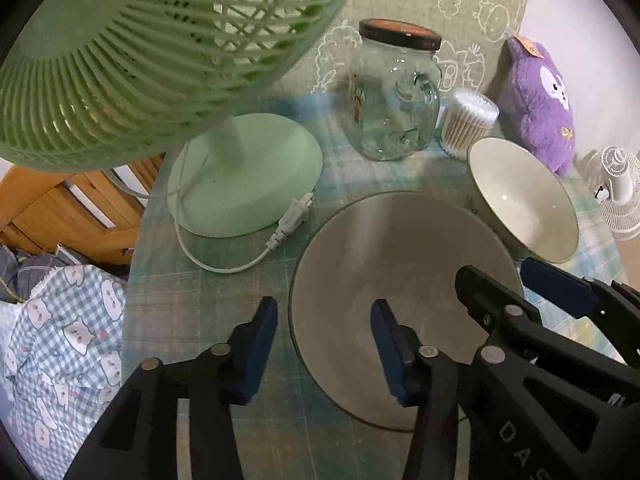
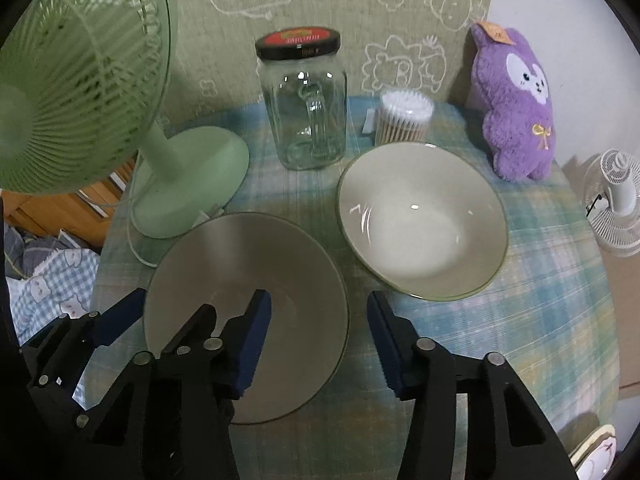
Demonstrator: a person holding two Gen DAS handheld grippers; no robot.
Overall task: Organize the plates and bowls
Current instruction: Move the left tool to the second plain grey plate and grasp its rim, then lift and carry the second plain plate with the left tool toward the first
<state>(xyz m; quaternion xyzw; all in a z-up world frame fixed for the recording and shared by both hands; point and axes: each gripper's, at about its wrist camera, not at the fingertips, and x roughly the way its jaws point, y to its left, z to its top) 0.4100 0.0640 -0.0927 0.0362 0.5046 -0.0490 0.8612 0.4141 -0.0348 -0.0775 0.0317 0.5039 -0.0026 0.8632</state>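
Left wrist view. The left gripper [image 1: 324,354] straddles the near-left rim of the grey bowl [image 1: 400,280]: one blue pad stands outside the wall over the checked tablecloth [image 1: 224,292], the other inside the basin. The jaws are partly spread, and whether the pads press the wall cannot be told; no firm pinch shows. The right gripper [image 1: 528,288] sits across the bowl's far-right rim, one finger inside, one out. The white bowl [image 1: 524,204] lies just beyond, near the grey bowl's right edge.

Risks here: if one pad meets the thin wall before the other, the bowl would likely tip or skate toward the green fan [image 1: 244,176], whose plug and cord [image 1: 288,224] lie just beside the rim. A grip this close to the lip may slip on the smooth glaze.

Right wrist view. The right gripper [image 2: 320,340] brackets the grey bowl's [image 2: 240,272] right rim, left pad inside, right pad outside on the cloth; jaws partly spread, contact uncertain. The left gripper [image 2: 116,320] holds the opposite rim region. The white bowl [image 2: 420,220] stands apart to the upper right, close to the outer pad.

Risk: uneven pull between the two claws would tilt the bowl; a lift swung rightward could knock the white bowl, with the glass jar [image 2: 304,116] and cotton swabs [image 2: 404,120] just behind it.
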